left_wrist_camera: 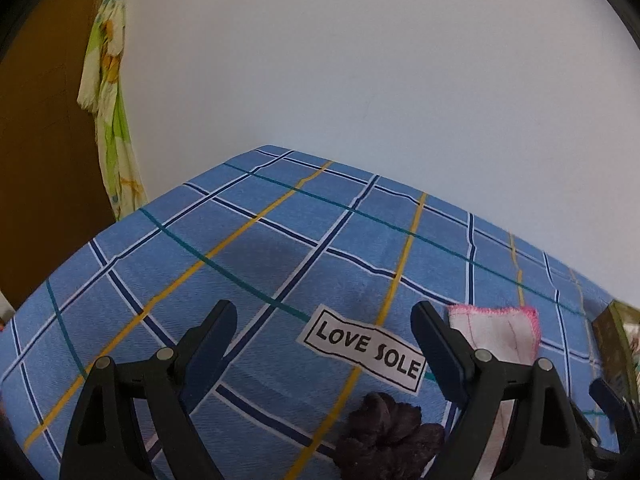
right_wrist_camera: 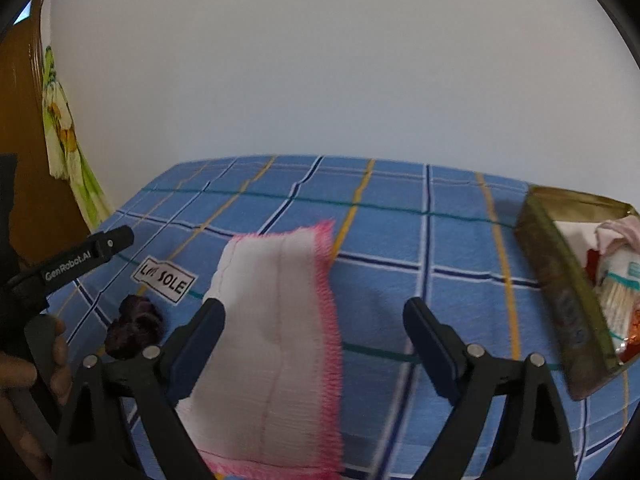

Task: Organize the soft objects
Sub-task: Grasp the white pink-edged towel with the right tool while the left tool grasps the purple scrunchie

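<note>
A white cloth with a pink fringe (right_wrist_camera: 276, 320) lies folded on the blue checked tablecloth (right_wrist_camera: 384, 240); its far end also shows in the left wrist view (left_wrist_camera: 496, 332). A dark purple scrunchie (left_wrist_camera: 390, 436) lies left of it, also in the right wrist view (right_wrist_camera: 134, 326). My left gripper (left_wrist_camera: 324, 316) is open and empty above the scrunchie. My right gripper (right_wrist_camera: 314, 308) is open over the cloth, holding nothing. A gold box (right_wrist_camera: 560, 292) at the right holds several soft items.
A "LOVE SOLE" label (left_wrist_camera: 366, 346) is printed on the tablecloth (left_wrist_camera: 240, 248). A white wall rises behind the table. A brown door with a hanging green floral cloth (left_wrist_camera: 110, 92) stands at the left. The left gripper shows at the right wrist view's left edge (right_wrist_camera: 80, 260).
</note>
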